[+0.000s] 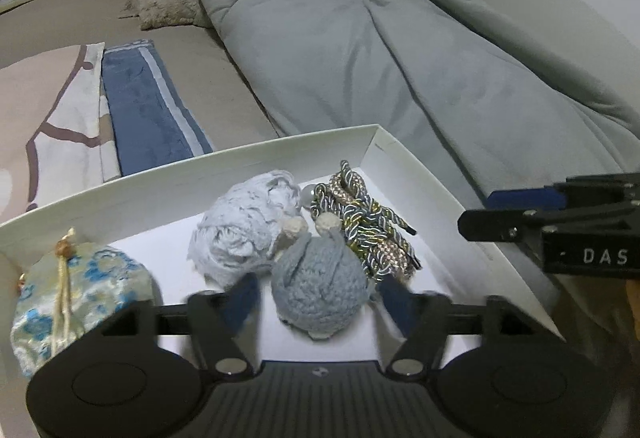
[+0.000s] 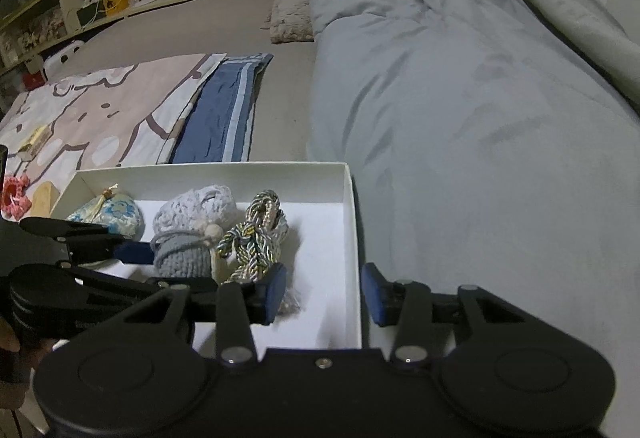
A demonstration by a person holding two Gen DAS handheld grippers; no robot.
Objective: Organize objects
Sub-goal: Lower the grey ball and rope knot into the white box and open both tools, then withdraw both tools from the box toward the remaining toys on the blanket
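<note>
On the bed, a shallow white box (image 1: 280,153) sits beside the grey duvet (image 1: 360,49), and I see four things lying inside it: a floral drawstring pouch (image 1: 76,290), a pale fluffy knit ball (image 1: 240,234), a blue-grey crochet toy (image 1: 320,290) and a bundle of braided cords (image 1: 368,226). My left gripper (image 1: 318,302) hangs over the toy with its jaws spread to either side, the pads apparently clear of it. My right gripper (image 2: 323,292) hovers at the box's right wall, its jaws apart and holding nothing.
</note>
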